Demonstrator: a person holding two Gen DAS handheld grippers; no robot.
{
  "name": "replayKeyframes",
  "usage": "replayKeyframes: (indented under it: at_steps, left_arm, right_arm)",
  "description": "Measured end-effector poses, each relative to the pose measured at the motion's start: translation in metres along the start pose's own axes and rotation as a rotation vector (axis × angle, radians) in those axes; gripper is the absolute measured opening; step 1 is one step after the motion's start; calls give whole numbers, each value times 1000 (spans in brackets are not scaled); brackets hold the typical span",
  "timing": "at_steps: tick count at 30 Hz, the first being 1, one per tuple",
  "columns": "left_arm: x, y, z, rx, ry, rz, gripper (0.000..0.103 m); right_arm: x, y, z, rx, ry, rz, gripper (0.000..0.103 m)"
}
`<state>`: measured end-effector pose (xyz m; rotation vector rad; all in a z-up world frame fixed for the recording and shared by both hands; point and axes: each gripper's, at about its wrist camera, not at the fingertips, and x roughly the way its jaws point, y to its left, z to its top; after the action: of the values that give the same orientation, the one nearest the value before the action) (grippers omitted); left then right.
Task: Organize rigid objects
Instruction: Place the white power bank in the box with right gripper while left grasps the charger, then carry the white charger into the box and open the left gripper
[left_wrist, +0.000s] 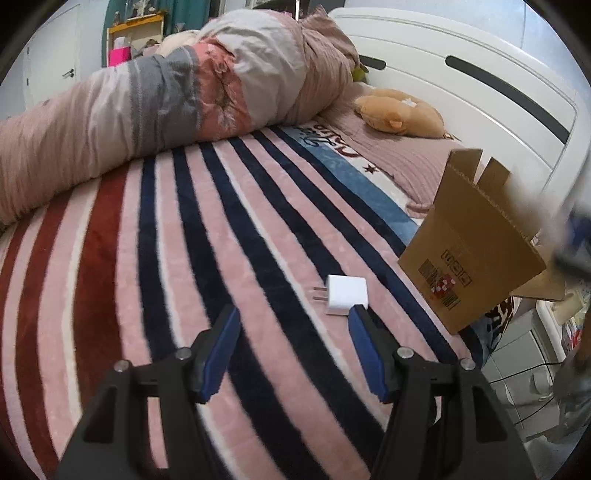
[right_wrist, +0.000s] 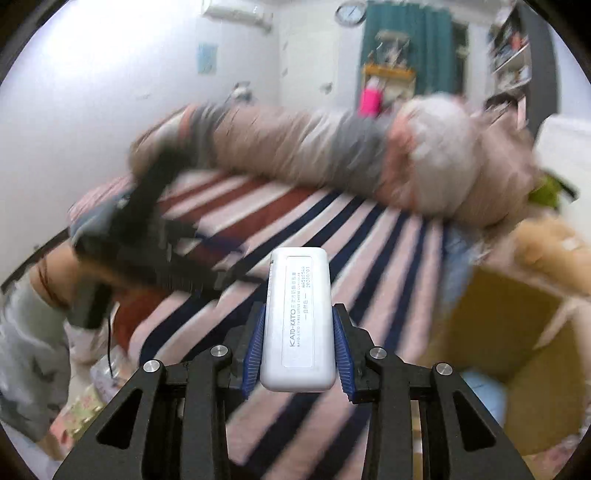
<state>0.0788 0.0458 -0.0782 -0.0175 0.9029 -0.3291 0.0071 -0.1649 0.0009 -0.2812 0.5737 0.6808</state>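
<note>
A white plug adapter (left_wrist: 345, 295) lies on the striped blanket (left_wrist: 184, 258), just beyond my left gripper's right fingertip. My left gripper (left_wrist: 293, 317) is open and empty, low over the blanket. An open cardboard box (left_wrist: 476, 247) stands at the bed's right edge. My right gripper (right_wrist: 299, 314) is shut on a white rectangular case with a printed label (right_wrist: 299, 314) and holds it above the blanket, left of the box (right_wrist: 517, 332). The right wrist view is blurred. The left gripper and the hand holding it show there as a dark blur (right_wrist: 147, 240).
A rolled quilt (left_wrist: 166, 96) lies across the far side of the bed. A tan plush toy (left_wrist: 402, 112) rests by the white headboard (left_wrist: 480, 92). The bed's edge drops off right of the box, with furniture and cables below (left_wrist: 524, 369).
</note>
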Motion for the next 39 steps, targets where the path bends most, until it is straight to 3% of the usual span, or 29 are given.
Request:
replayKeyframes:
  at_steps: [2, 5, 12, 13, 17, 24, 29, 35, 39]
  left_arm:
    - [13, -7, 1, 3, 14, -12, 60]
    - [39, -21, 4, 16, 37, -22, 63]
    - [102, -44, 10, 25, 87, -21, 63]
    - [109, -47, 10, 27, 92, -20, 63]
    - [130, -55, 7, 48, 113, -17, 63]
    - [136, -59, 3, 67, 101, 43, 54]
    - [117, -60, 5, 88, 71, 66, 54]
    - [31, -74, 39, 129, -87, 92, 54]
    - [-21, -103, 73, 181, -169, 0, 54]
  right_arm:
    - [-14, -32, 6, 43, 0, -54, 31]
    - [-12, -74, 5, 90, 73, -120, 31]
    - [35, -122, -22, 166, 284, -140, 32]
    - [36, -124, -24, 177, 284, -128, 33]
    - [18, -129, -26, 184, 230, -125, 55]
    - [7, -124, -25, 183, 203, -106, 55]
    - [8, -124, -29, 196, 206, -83, 55]
    - [-5, -133, -34, 197, 171, -42, 55]
    - [-17, -138, -38, 200, 139, -13, 55]
